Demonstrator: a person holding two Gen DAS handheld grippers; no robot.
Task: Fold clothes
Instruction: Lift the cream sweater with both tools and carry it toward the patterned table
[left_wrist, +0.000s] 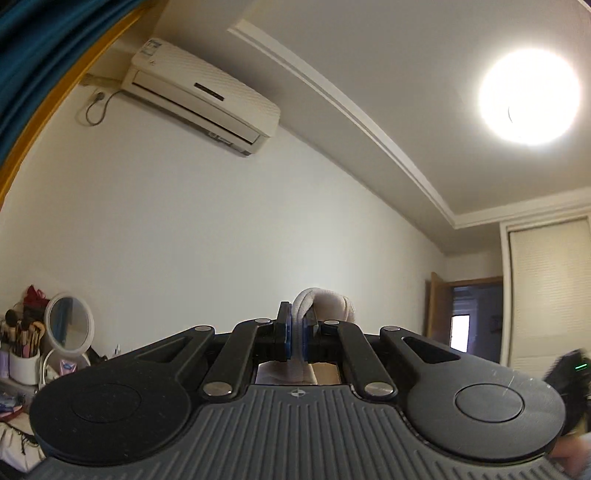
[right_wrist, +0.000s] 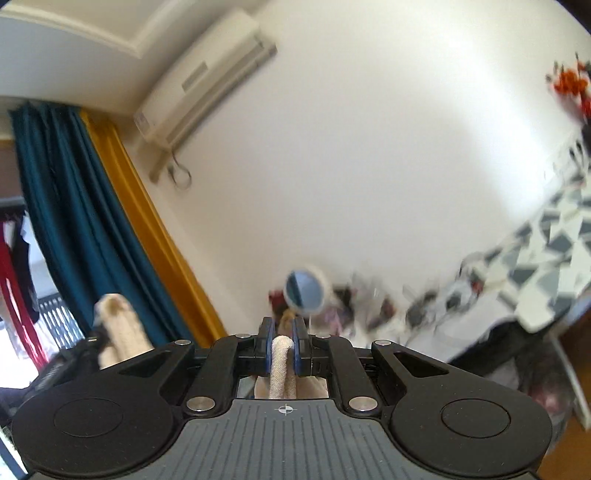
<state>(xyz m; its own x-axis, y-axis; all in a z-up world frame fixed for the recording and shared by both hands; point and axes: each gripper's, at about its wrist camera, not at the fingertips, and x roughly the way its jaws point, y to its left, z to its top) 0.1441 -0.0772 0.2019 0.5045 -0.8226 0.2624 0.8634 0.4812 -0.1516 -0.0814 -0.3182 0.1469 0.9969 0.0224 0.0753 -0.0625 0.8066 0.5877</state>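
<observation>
Both grippers are raised and point up at the wall and ceiling. My left gripper (left_wrist: 295, 325) is shut on a thick fold of cream knit garment (left_wrist: 325, 302), which bulges above the blue pads and hangs down behind them. My right gripper (right_wrist: 283, 343) is shut on another rolled edge of the same cream garment (right_wrist: 283, 365). In the right wrist view the other gripper (right_wrist: 74, 354) shows at the lower left with cream cloth (right_wrist: 118, 325) sticking up from it. The rest of the garment is hidden below both cameras.
An air conditioner (left_wrist: 207, 96) hangs high on the white wall. A dresser with a round mirror (left_wrist: 68, 321) and brushes stands at the left. Teal and yellow curtains (right_wrist: 92, 229) cover a window. A patterned bed cover (right_wrist: 546, 251) lies at the right; a doorway (left_wrist: 469, 314) is beyond.
</observation>
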